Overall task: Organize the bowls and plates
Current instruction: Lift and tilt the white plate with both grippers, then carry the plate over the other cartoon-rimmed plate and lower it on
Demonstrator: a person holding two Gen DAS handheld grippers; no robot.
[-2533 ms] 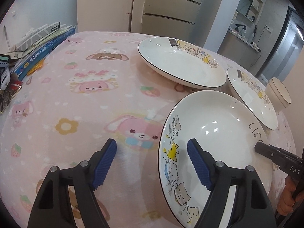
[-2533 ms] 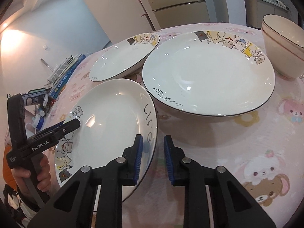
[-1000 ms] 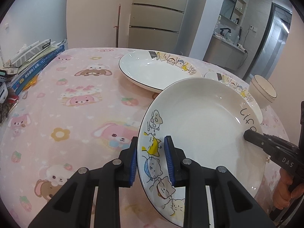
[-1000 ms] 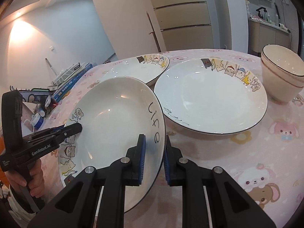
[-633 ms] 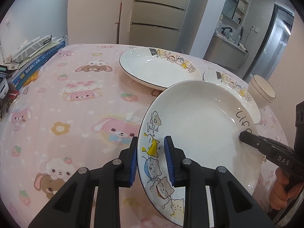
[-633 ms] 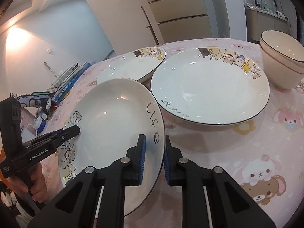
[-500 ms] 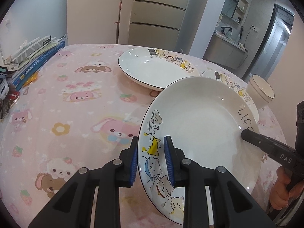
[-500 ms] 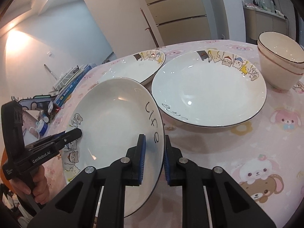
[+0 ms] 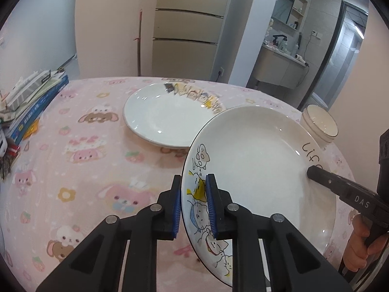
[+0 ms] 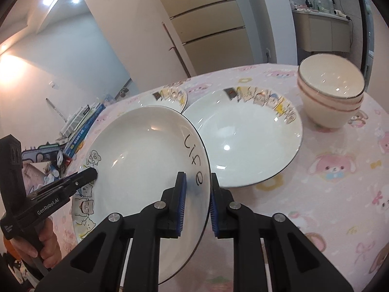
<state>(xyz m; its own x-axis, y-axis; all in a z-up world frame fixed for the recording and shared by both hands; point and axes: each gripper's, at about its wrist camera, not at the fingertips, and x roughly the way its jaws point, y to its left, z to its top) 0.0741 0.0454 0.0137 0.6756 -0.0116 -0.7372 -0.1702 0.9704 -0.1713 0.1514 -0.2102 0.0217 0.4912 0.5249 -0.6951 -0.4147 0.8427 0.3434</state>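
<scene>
I hold one white plate with cartoon cats and the word "Life" (image 9: pixel 257 160) (image 10: pixel 145 160) in the air above the table, tilted. My left gripper (image 9: pixel 194 204) is shut on its cat-side rim. My right gripper (image 10: pixel 197 202) is shut on the "Life" side rim. A second cat plate (image 9: pixel 160 119) (image 10: pixel 167 97) lies on the table at the far left. A third cat plate (image 10: pixel 248 136) lies in the middle, hidden behind the held plate in the left wrist view. Stacked cream bowls (image 10: pixel 333 92) (image 9: pixel 321 126) stand at the far right.
A round table with a pink cartoon cloth (image 9: pixel 80 170) (image 10: pixel 340 182) bears everything. Books and clutter (image 9: pixel 26 97) sit at its left edge. A fridge (image 9: pixel 184 41) and a counter (image 9: pixel 277 70) stand beyond the table.
My left gripper closed on the plate's rim, and both grippers lifted the plate off the table. It now hangs higher, tilted, partly over the middle plate.
</scene>
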